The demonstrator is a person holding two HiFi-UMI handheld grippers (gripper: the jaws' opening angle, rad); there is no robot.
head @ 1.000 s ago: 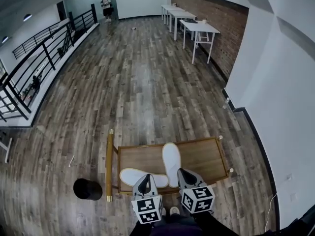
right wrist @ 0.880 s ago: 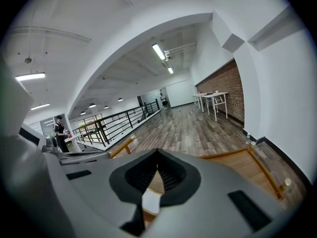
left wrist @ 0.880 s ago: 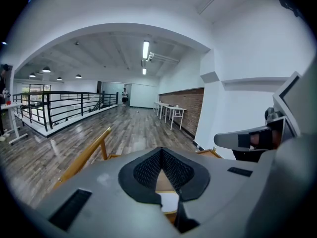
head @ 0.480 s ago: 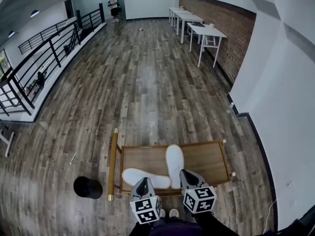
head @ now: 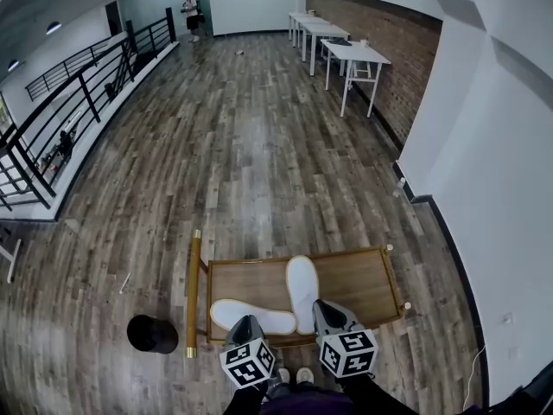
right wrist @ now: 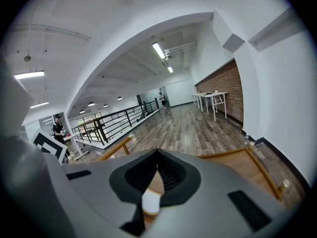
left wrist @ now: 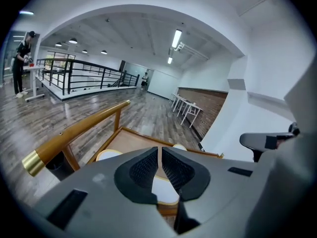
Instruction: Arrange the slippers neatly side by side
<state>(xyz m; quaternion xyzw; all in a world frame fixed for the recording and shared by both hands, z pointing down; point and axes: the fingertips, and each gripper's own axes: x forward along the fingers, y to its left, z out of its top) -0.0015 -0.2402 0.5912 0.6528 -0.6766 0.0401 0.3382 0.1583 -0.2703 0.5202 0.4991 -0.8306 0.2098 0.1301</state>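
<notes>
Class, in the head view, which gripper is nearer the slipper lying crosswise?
Left. The left gripper is at the near edge of the crosswise slipper. The right gripper is off to its right, by the heel of the lengthwise slipper.

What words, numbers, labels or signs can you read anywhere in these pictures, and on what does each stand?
None: no readable text appears in any view.
The left gripper and the right gripper each carry a cube of black-and-white square patterns, not letters or digits.
The left white flat slipper and the right white flat slipper show no print.
</notes>
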